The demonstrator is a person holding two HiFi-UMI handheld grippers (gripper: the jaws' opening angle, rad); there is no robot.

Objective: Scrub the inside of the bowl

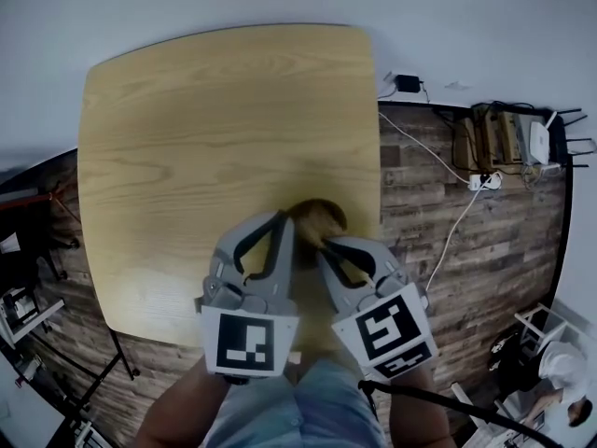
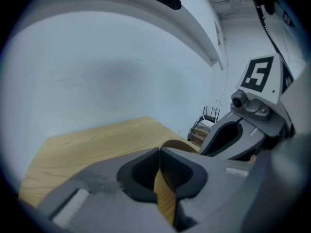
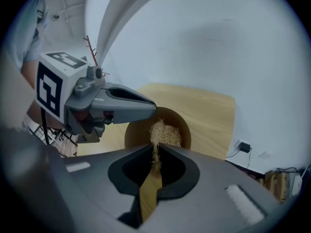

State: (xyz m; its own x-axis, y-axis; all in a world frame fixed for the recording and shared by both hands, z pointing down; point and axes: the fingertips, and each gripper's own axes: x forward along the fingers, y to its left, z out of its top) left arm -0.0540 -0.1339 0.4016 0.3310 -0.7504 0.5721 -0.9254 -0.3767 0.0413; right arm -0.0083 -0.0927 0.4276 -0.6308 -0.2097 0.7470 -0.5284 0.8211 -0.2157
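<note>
At lower centre of the head view, the left gripper (image 2: pixel 159 152) is closed tight on the near rim of the bowl (image 1: pixel 322 215), which sits by the worktop's (image 1: pixel 205 119) front edge. Just right of it, the right gripper (image 3: pixel 155 147) pinches a fibre scrubber (image 3: pixel 164 132). Its tuft pokes into the bowl's hollow, straight ahead.
</note>
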